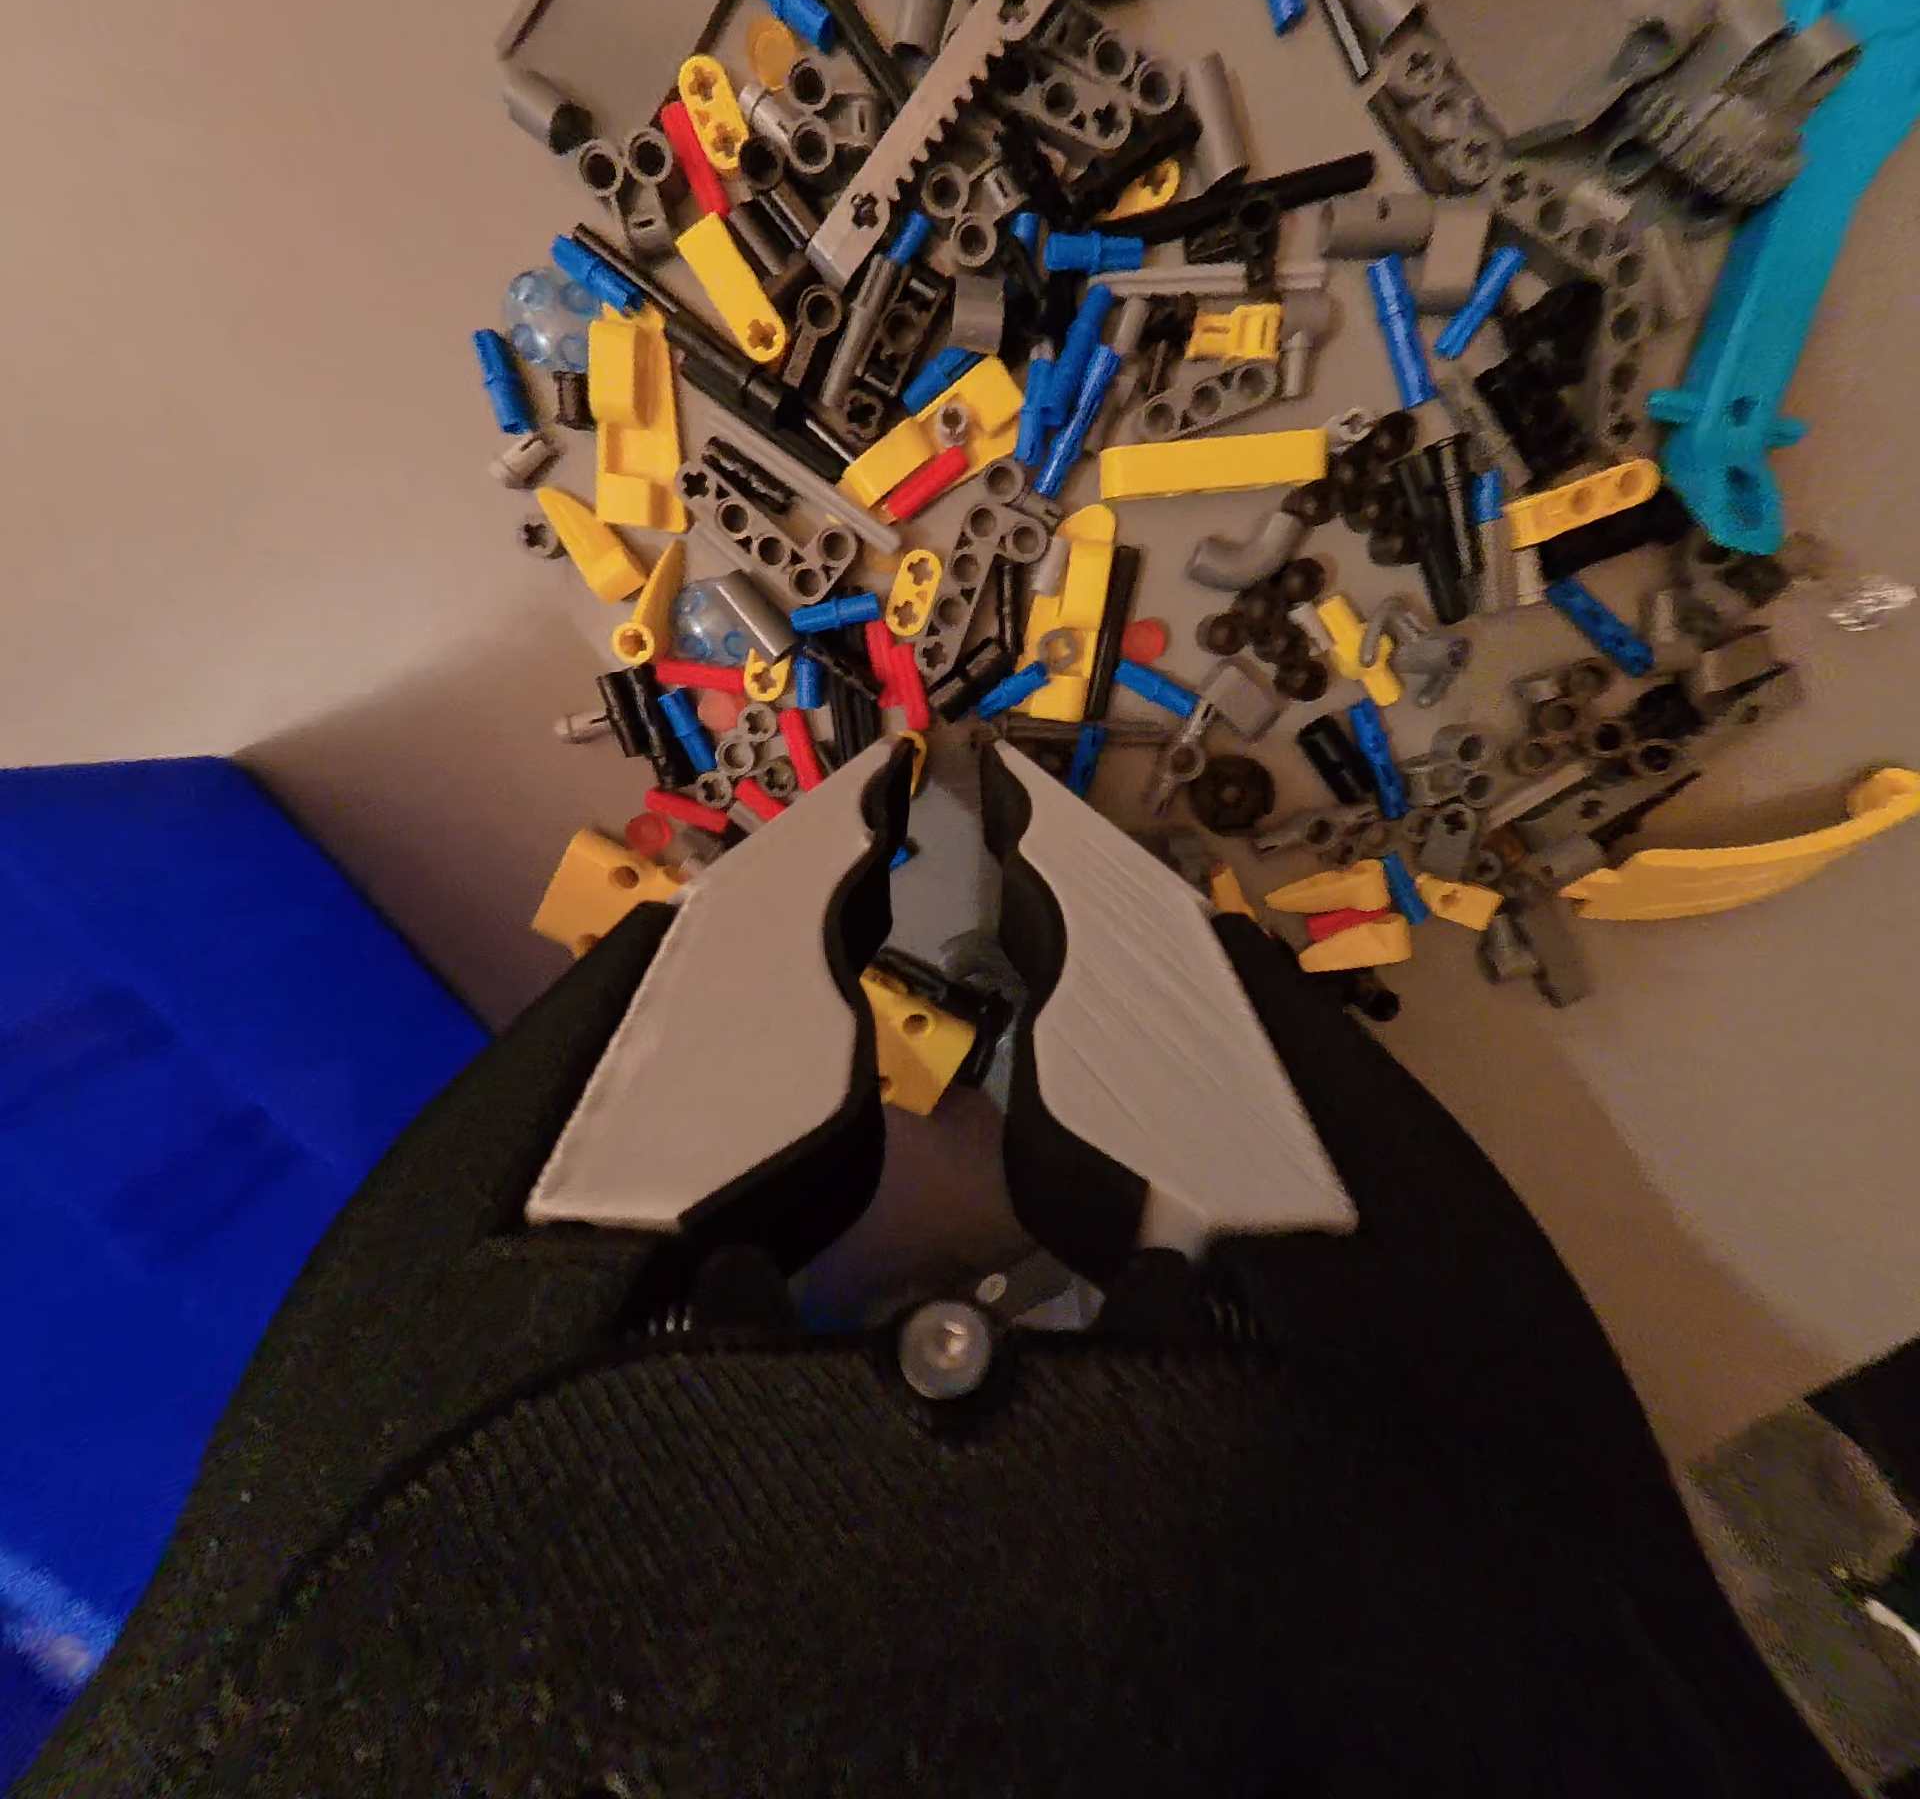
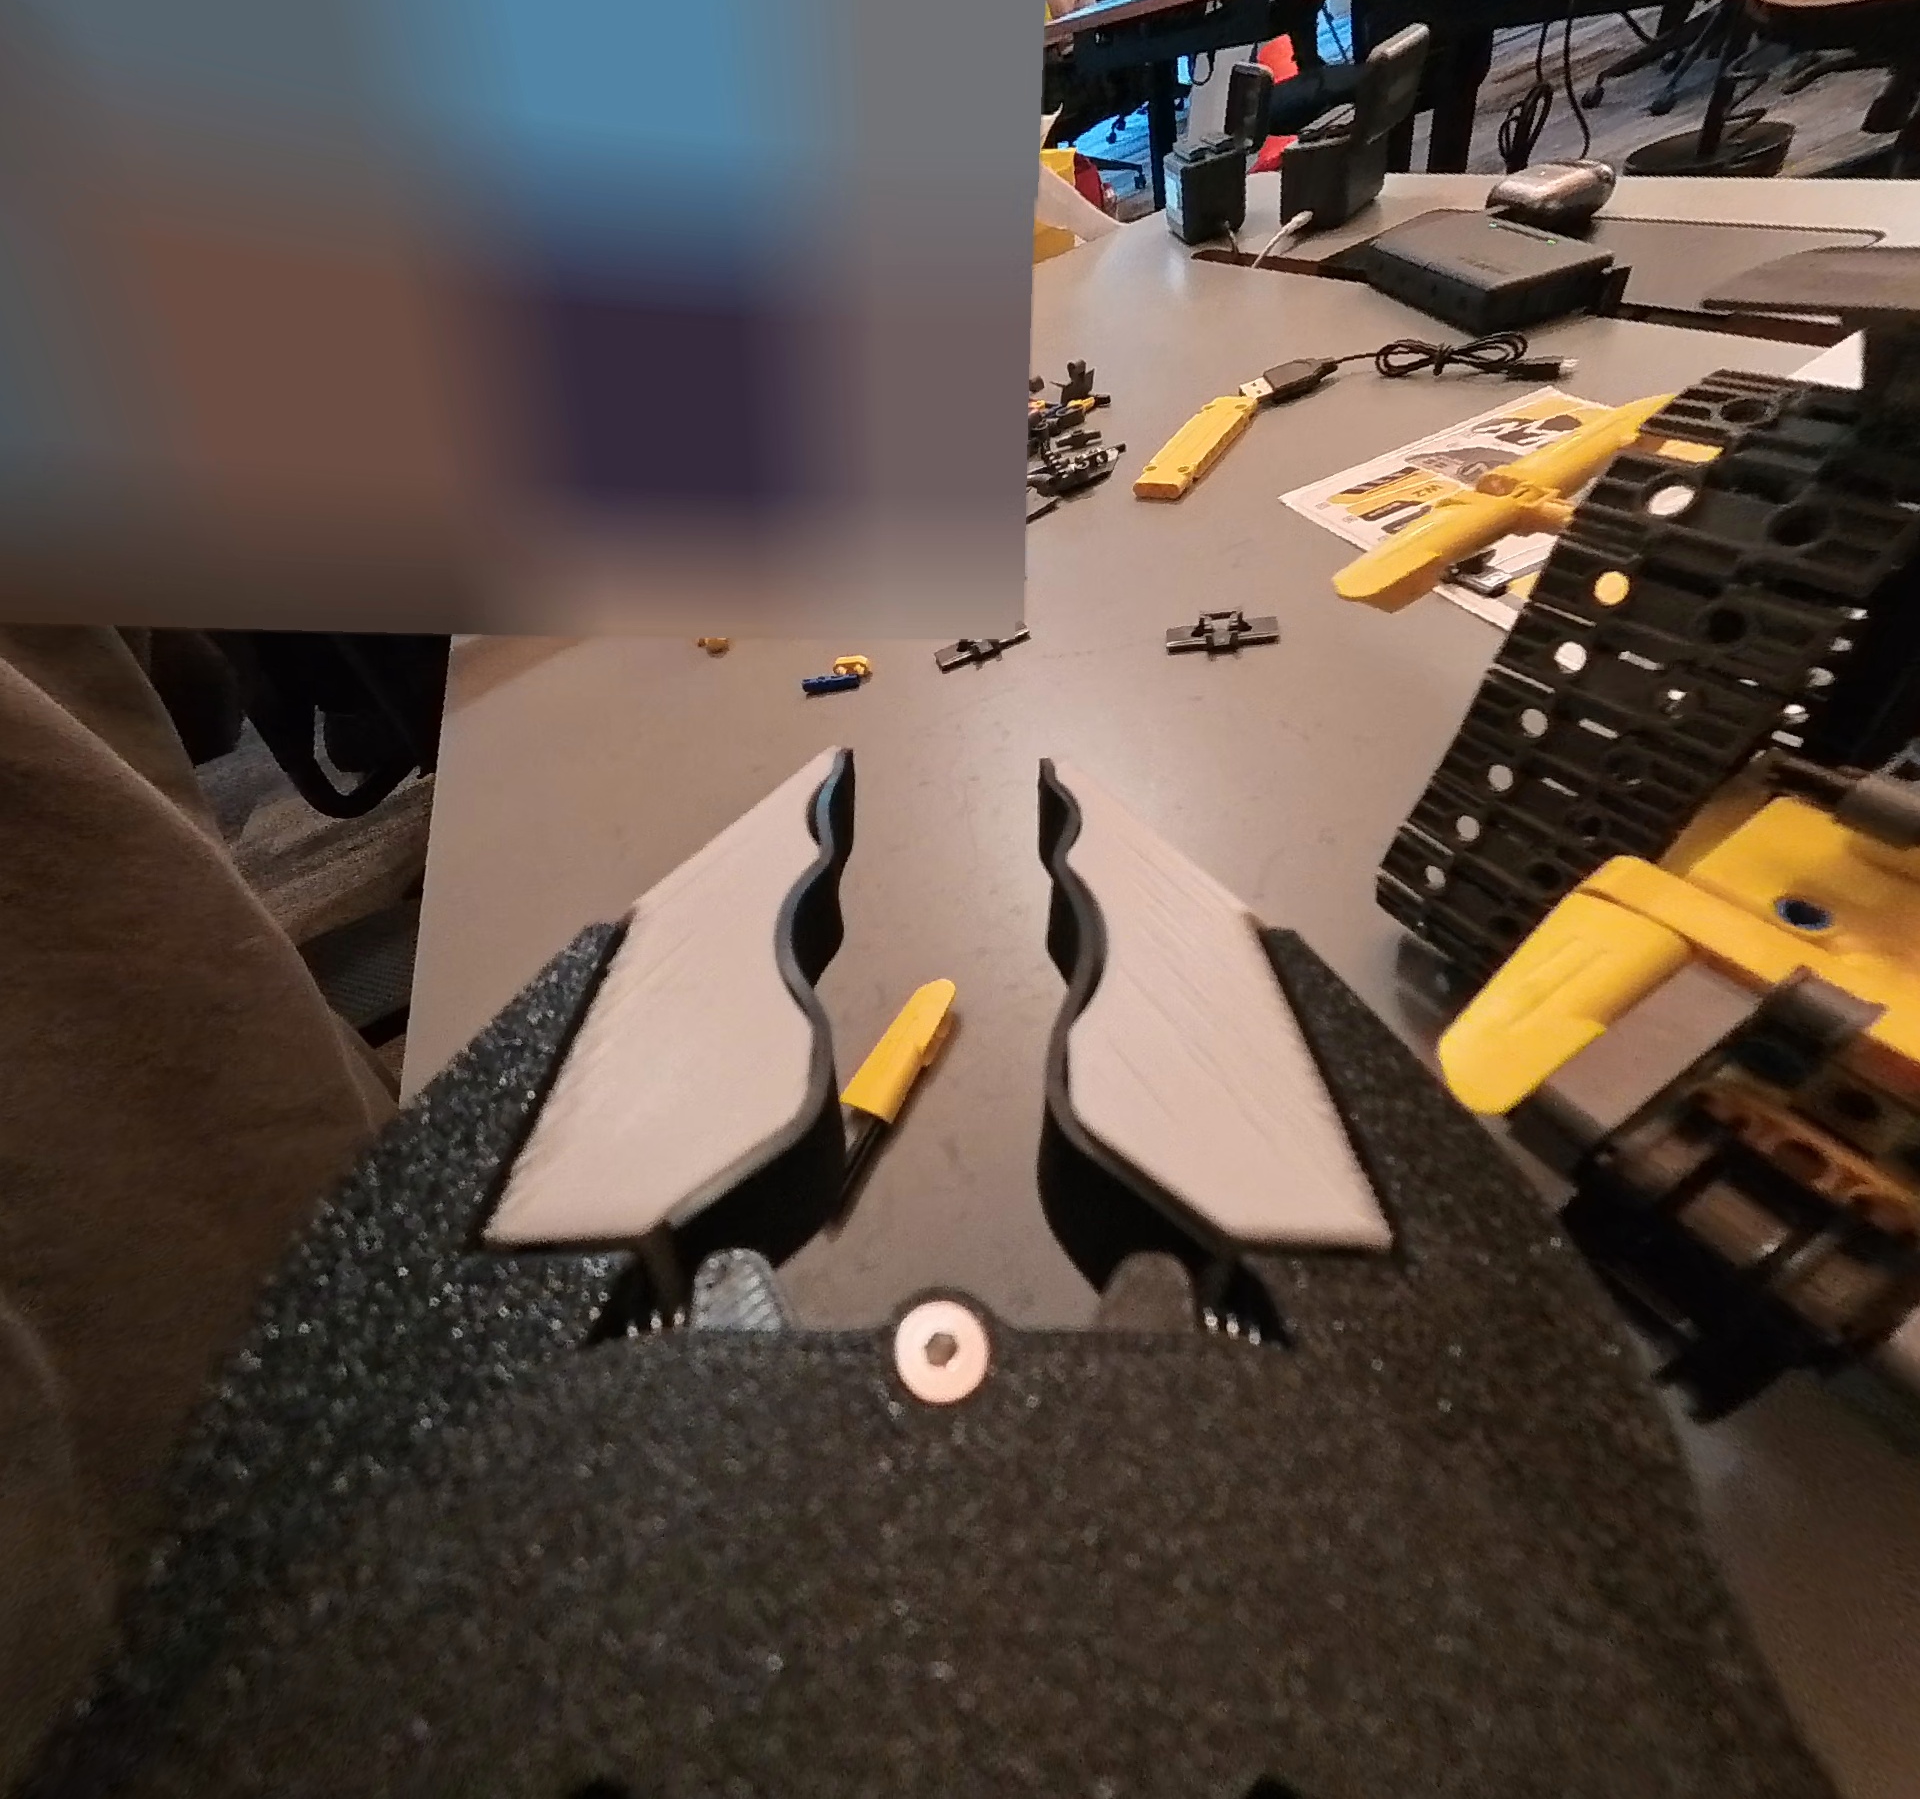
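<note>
My left gripper (image 1: 943, 752) points down at the near edge of a pile of small building parts (image 1: 1039, 419) in yellow, blue, red, grey and black. Its jaws stand a narrow gap apart with nothing clearly between the tips; a grey part (image 1: 935, 876) and a yellow block (image 1: 914, 1032) lie under them. My right gripper (image 2: 945, 773) is open and empty, low over the grey table (image 2: 1195, 710). A small yellow part on a black pin (image 2: 902, 1051) lies on the table between its fingers, close to the left finger (image 2: 707, 1001).
A yellow model with a black track (image 2: 1662, 689) stands close on the right of the right gripper. Loose parts (image 2: 1221, 629), a yellow beam (image 2: 1195, 445), a printed sheet (image 2: 1423, 492), cables and black boxes lie farther off. A blue bin (image 1: 156, 1074) sits left of the pile, a teal part (image 1: 1787, 274) at its right. About 40 centimeters separates my left fingertips from my right. The yellow block (image 1: 914, 1032) is about 5 centimeters from my left fingertips.
</note>
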A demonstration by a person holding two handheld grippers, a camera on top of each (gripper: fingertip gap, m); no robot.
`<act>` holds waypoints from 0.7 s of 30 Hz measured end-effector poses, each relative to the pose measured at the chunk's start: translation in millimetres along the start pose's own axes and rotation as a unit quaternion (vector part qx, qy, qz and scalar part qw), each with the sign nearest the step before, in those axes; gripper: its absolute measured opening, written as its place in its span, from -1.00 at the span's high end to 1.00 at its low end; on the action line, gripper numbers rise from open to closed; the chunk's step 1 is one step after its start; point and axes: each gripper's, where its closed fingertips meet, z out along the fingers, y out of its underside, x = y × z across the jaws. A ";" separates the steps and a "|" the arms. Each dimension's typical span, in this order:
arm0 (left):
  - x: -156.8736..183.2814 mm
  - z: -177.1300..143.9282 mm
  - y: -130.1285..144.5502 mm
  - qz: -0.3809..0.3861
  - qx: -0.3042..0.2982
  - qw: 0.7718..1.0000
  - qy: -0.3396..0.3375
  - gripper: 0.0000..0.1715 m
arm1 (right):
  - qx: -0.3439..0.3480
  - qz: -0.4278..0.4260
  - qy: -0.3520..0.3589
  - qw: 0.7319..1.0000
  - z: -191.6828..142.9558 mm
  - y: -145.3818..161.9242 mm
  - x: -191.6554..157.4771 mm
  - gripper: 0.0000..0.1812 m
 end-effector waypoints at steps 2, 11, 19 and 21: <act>1.8 -1.2 -0.3 -0.014 0.006 1.000 0.025 0.84 | 0.001 -0.002 0.001 1.000 -0.2 -0.1 -0.3 0.62; -9.4 -3.9 6.8 -0.016 -0.017 1.000 -0.020 0.88 | -0.001 -0.006 0.001 1.000 0.3 0.2 -1.2 0.62; -3.7 -1.7 4.4 -0.010 -0.006 1.000 -0.016 1.00 | -0.001 -0.019 0.004 1.000 0.1 0.4 -3.4 0.62; -1.4 -4.6 2.4 -0.004 0.004 1.000 -0.026 1.00 | 0.002 -0.019 0.003 1.000 -0.8 -0.3 -3.5 0.62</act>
